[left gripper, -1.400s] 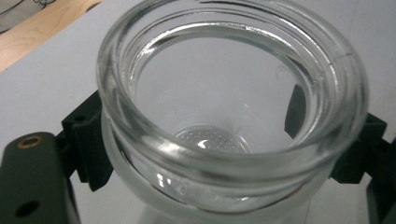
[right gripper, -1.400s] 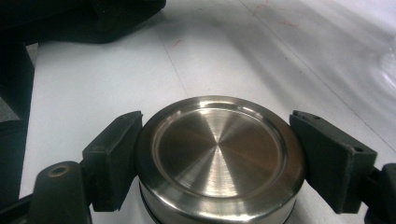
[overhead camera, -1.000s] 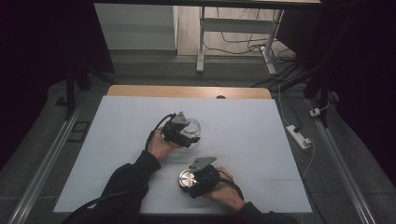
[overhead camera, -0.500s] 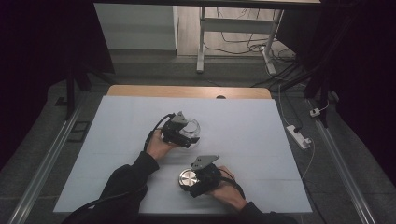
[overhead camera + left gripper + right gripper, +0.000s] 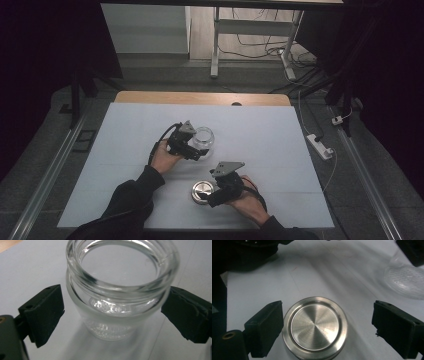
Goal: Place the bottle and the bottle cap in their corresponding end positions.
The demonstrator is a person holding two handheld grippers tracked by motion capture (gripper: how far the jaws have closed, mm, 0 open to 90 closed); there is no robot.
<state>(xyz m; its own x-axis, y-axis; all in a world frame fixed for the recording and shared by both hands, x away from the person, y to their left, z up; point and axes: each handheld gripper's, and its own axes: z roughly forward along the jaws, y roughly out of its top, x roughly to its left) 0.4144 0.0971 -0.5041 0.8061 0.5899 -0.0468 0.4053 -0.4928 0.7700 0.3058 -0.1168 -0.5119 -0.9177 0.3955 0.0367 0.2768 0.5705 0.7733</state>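
Observation:
A clear glass jar (image 5: 203, 137) stands upright and lidless on the white table top. My left gripper (image 5: 198, 146) reaches it from the left. In the left gripper view the jar (image 5: 120, 302) sits between the two black pads (image 5: 42, 315). The jaws have just been opening, and small gaps show at each side. A round steel lid (image 5: 202, 191) lies flat nearer the front edge. My right gripper (image 5: 209, 194) straddles the lid (image 5: 315, 327). Its jaws have also just been opening; the left pad (image 5: 265, 330) sits beside the rim and the right pad is well clear.
The white table top (image 5: 280, 150) has a wooden strip (image 5: 200, 97) along its far edge. A power strip (image 5: 320, 146) with its cable lies on the floor to the right. In the right gripper view the jar's base (image 5: 407, 282) shows at the upper right.
Both hands, the jar and the lid stay where they were; no shift shows in the high view.

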